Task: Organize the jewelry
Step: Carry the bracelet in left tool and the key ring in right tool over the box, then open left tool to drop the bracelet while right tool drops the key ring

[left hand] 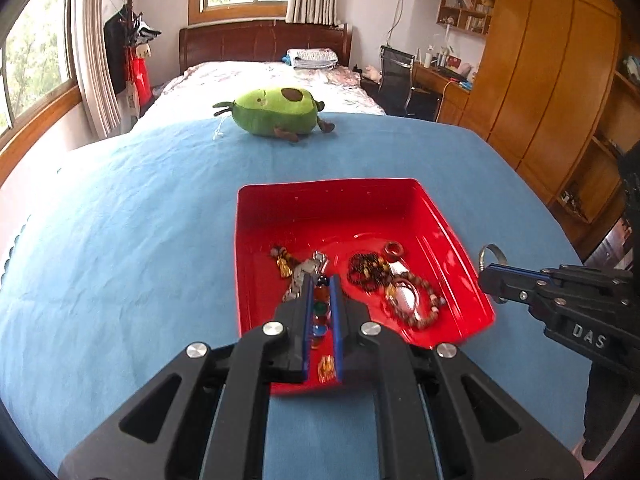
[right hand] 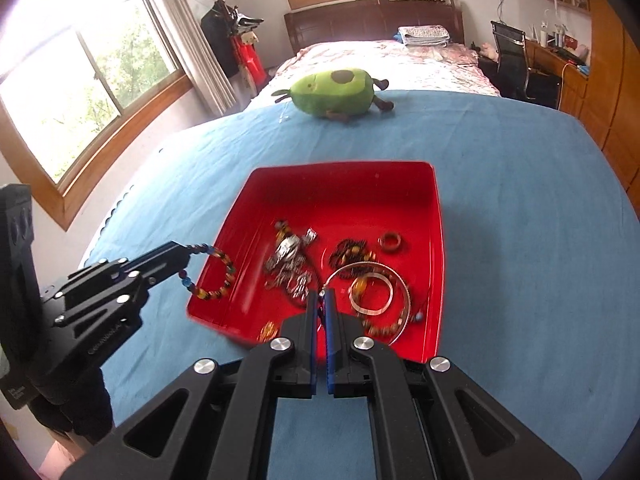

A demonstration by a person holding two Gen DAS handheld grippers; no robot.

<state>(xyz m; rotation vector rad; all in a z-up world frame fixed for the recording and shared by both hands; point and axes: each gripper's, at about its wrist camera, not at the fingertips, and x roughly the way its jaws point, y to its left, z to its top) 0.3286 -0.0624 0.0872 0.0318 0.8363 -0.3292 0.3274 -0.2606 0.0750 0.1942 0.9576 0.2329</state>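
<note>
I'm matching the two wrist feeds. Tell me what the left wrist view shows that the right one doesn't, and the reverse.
Left wrist view only: the right claw seen from the side, shut on a silver bangle.

Right wrist view only: the left claw from the side, holding a multicolored bead bracelet at the tray's near-left edge.

Both: the red tray of jewelry on the blue cloth, with the avocado plush behind.

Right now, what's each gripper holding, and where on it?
Left gripper pinches the multicoloured bead bracelet at a point on its loop, the rest hanging free. Right gripper pinches the silver bangle by its rim, beside the red tray.
</note>
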